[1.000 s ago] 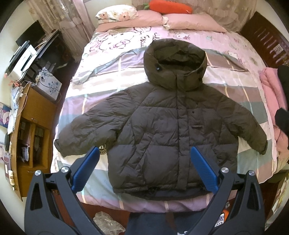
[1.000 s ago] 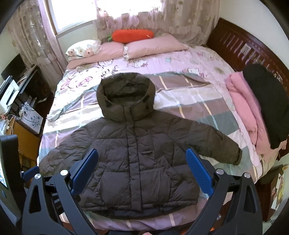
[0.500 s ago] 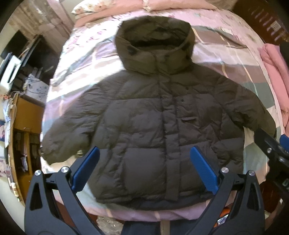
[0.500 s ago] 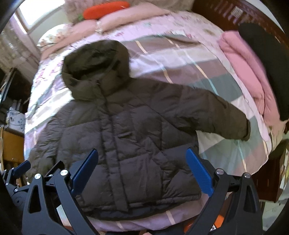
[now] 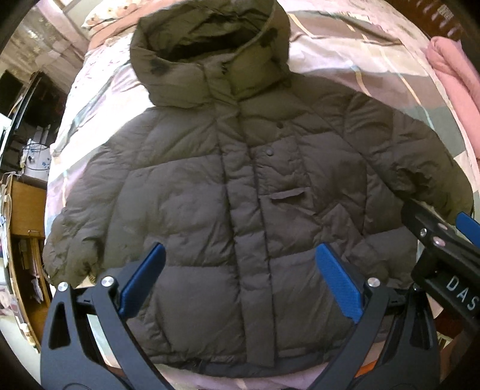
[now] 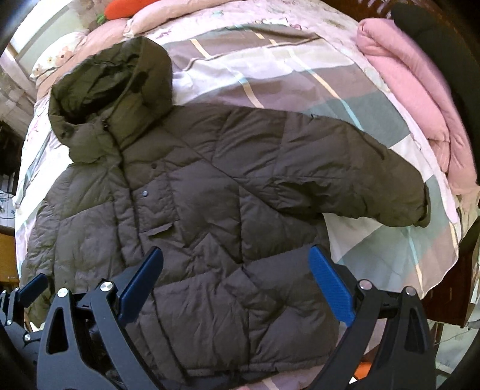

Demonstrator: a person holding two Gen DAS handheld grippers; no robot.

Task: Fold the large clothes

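A dark olive-brown hooded puffer jacket (image 5: 240, 186) lies flat, front up, on the bed, sleeves spread out to both sides, hood toward the pillows. It also shows in the right wrist view (image 6: 210, 186). My left gripper (image 5: 238, 280) is open and empty, hovering above the jacket's lower front. My right gripper (image 6: 235, 285) is open and empty, hovering above the jacket's lower right panel. The right gripper's body shows at the right edge of the left wrist view (image 5: 444, 240). The left gripper's body shows at the lower left of the right wrist view (image 6: 21, 300).
The bed (image 6: 270, 60) has a plaid and pink cover. Folded pink and black clothes (image 6: 414, 90) lie along its right side by a dark wooden frame. Pillows and an orange cushion (image 6: 129, 6) lie at the head. A wooden cabinet (image 5: 24, 240) stands left of the bed.
Both grippers have moved forward and down toward the jacket, which now fills much more of each view. Their jaws stay open.
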